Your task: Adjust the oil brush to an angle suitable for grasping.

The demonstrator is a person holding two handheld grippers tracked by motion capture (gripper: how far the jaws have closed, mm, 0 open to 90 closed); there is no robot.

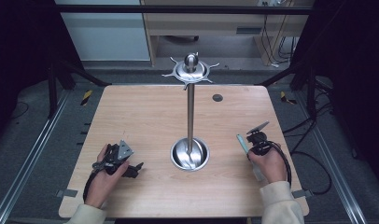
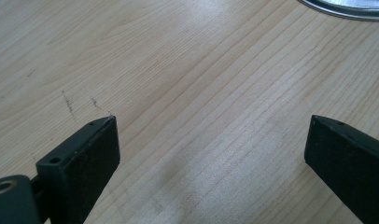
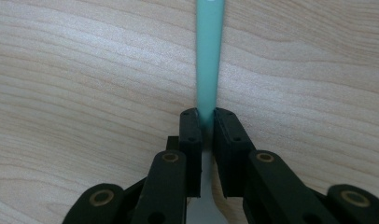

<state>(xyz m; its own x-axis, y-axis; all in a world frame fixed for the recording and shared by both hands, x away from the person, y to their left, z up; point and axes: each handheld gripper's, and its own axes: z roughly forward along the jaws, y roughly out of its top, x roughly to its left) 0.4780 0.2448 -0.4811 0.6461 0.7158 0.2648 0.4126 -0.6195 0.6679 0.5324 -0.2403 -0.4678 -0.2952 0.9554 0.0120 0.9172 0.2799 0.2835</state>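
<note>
Two jaws of the right gripper (image 3: 205,122) are pinching a teal handle (image 3: 209,51) at frame centre; the left gripper (image 2: 211,140) is gaping wide over bare table (image 2: 187,70).

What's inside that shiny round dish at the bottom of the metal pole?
The dish holds just the pole standing at its middle, plus reflections; the spot under the pole's foot is covered.

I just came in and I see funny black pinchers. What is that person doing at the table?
A person sits at a wooden table holding a pincher tool in each hand. The right gripper is squeezed shut on a thin teal handle, which looks like part of a utensil; its other end is hidden. The left gripper rests near the table with its jaws wide apart and nothing between them. In the middle stands a shiny metal stand with a round base and hooks on top. Nothing hangs on the hooks yet.
</note>
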